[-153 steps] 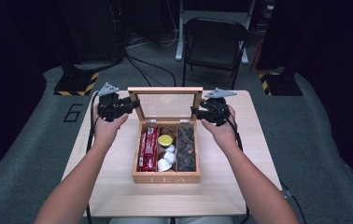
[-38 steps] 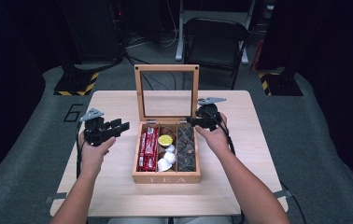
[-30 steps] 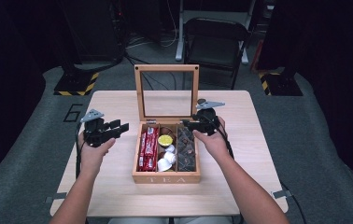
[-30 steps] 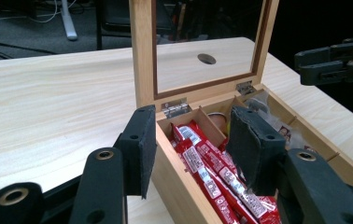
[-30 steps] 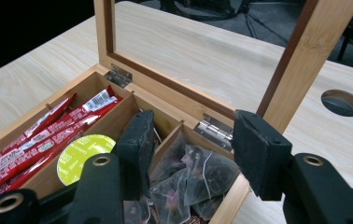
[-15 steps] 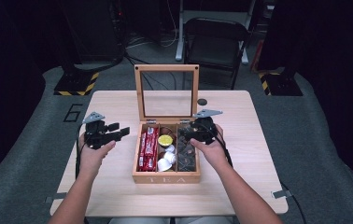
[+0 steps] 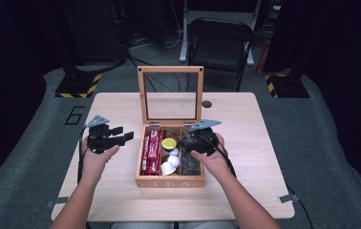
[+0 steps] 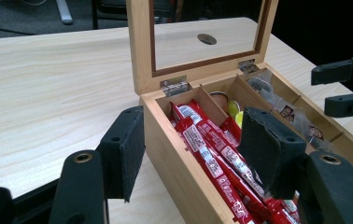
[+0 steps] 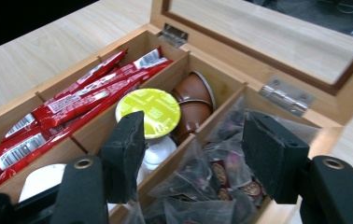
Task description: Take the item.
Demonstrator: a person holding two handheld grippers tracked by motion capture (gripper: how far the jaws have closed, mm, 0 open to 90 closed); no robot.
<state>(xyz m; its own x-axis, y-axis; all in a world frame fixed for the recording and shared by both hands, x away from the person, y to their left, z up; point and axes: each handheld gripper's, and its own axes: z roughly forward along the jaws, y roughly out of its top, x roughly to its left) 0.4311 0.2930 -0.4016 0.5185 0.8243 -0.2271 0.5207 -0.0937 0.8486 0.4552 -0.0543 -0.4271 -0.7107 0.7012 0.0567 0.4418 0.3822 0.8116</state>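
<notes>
A wooden tea box (image 7: 169,182) stands mid-table, its glass lid (image 7: 143,95) upright. It holds red sachets (image 7: 151,151) (image 9: 72,107) on the left. In the middle lie a yellow-green capsule (image 9: 149,112), a brown capsule (image 9: 193,100) and white capsules (image 7: 170,164). Clear tea packets (image 9: 216,172) fill the right compartment. My left gripper (image 7: 122,134) (image 8: 195,140) hovers left of the box, pointing at it. My right gripper (image 7: 195,142) (image 9: 193,149) hangs just above the tea packets. Both are open; their jaws have just been opening, with nothing gripped.
The light wooden table (image 7: 245,124) has a small round hole (image 7: 207,104) behind the box. A folding chair (image 7: 221,43) stands on the grey floor beyond the far edge. Bare tabletop lies to both sides of the box.
The lid, held half-raised by both grippers five seconds ago, now stands upright. My right gripper has slid left and down over the right compartment. Both grippers' jaws stand wider.
</notes>
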